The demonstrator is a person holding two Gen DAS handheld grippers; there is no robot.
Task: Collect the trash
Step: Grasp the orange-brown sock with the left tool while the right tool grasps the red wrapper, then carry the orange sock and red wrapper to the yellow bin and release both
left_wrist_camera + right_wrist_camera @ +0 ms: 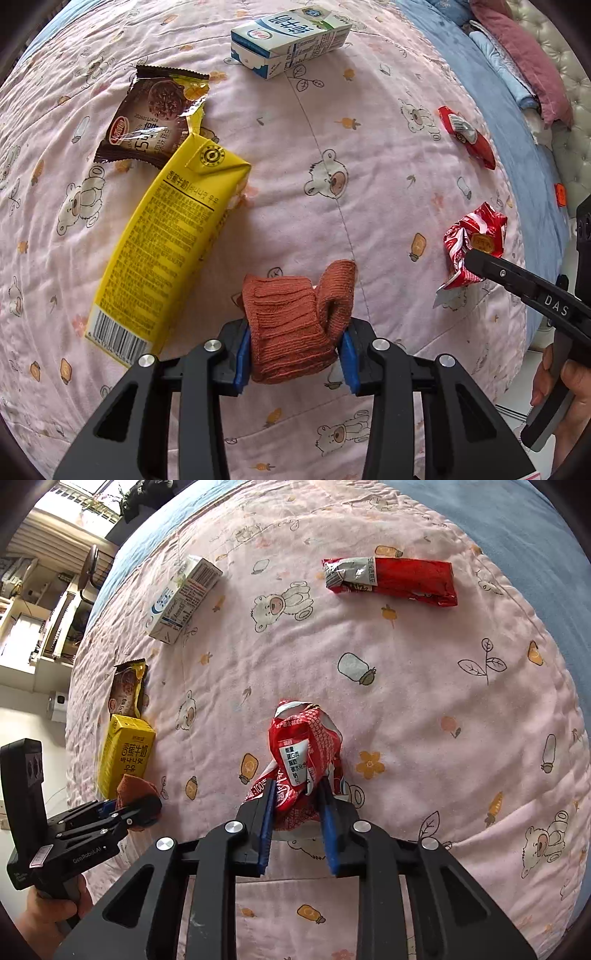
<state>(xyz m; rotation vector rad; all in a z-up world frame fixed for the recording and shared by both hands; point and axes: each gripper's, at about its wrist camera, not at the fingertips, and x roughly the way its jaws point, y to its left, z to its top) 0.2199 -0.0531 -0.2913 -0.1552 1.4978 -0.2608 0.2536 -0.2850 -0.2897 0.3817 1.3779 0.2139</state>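
My left gripper (294, 345) is shut on a rust-orange knitted sock (291, 325), its blue pads pressing both sides, low over the pink quilt (369, 110). My right gripper (297, 812) is shut on a crumpled red wrapper (303, 753); the same wrapper (472, 240) shows at the right of the left wrist view, pinched by the right gripper (476, 264). A yellow drink carton (166, 251) lies left of the sock, a brown snack wrapper (155, 118) behind it. A white and blue milk carton (291, 40) lies farther back. A long red wrapper (399, 579) lies at the far right.
The pink bear-print quilt covers a bed, with a blue sheet (491, 92) along its right side and folded bedding (517, 55) beyond. A person's hand (48, 912) holds the left gripper's handle. Desks and shelves (44, 620) stand past the bed's left edge.
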